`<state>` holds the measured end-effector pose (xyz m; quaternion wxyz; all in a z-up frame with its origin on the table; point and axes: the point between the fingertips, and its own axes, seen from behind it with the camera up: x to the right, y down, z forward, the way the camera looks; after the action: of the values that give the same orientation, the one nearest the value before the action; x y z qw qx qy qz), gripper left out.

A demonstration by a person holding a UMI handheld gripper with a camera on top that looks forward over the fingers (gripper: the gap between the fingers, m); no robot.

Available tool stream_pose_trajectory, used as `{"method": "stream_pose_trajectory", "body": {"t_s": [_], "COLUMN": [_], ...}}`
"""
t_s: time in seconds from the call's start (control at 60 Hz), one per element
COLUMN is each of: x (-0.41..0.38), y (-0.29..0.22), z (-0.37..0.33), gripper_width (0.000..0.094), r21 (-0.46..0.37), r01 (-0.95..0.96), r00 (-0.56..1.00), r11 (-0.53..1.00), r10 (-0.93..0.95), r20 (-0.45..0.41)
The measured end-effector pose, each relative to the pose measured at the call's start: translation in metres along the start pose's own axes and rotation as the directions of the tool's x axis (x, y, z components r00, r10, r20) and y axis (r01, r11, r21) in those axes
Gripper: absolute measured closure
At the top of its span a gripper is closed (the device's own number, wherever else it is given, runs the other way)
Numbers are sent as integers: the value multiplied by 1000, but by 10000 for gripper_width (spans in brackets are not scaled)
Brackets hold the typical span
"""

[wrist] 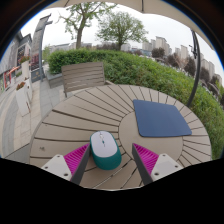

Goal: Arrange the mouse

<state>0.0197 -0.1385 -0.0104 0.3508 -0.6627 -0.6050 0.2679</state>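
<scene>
The gripper (107, 160) is held low and points forward, away from the person. Its two fingers are spread wide apart. One pink pad (76, 158) sits on the inside of the left finger, and another pink pad (146, 158) sits on the inside of the right finger.

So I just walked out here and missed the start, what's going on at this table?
A person is holding a gripper over a round slatted wooden table outdoors. A white and teal mouse sits on the table between the open fingers, with a gap at each side, so it is not gripped. A dark mouse pad lies beyond, off to the right, with nothing on it.
</scene>
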Motion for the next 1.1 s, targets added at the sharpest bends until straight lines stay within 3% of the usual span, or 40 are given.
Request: {"method": "stream_pose_trajectory", "body": {"t_s": [0.2, 0.267, 0.317, 0.383, 0.483, 0.633, 0.783, 0.967, 1.1], "x": [11, 11, 10, 13, 12, 45, 129, 216, 218], "y": [-8, -7, -7, -6, -20, -113, -166, -128, -82], "z": [15, 16, 16, 16, 6, -23, 6, 82, 117], "gripper_width": [108, 259, 464, 500, 511, 511, 512, 512, 502], "r21": [-13, -19, -23, -40, -74, 53, 115, 16, -60], "r01": [-37, -58, -66, -48, -92, -97, -104, -86, -108], "r00": [999, 998, 998, 999, 995, 994, 994, 991, 994], "r11": [999, 998, 998, 998, 993, 994, 988, 996, 992], "r10": [37, 58, 66, 47, 94, 95, 106, 87, 106], "r20": [-7, -3, -2, -17, 23, 50, -13, -99, -32]}}
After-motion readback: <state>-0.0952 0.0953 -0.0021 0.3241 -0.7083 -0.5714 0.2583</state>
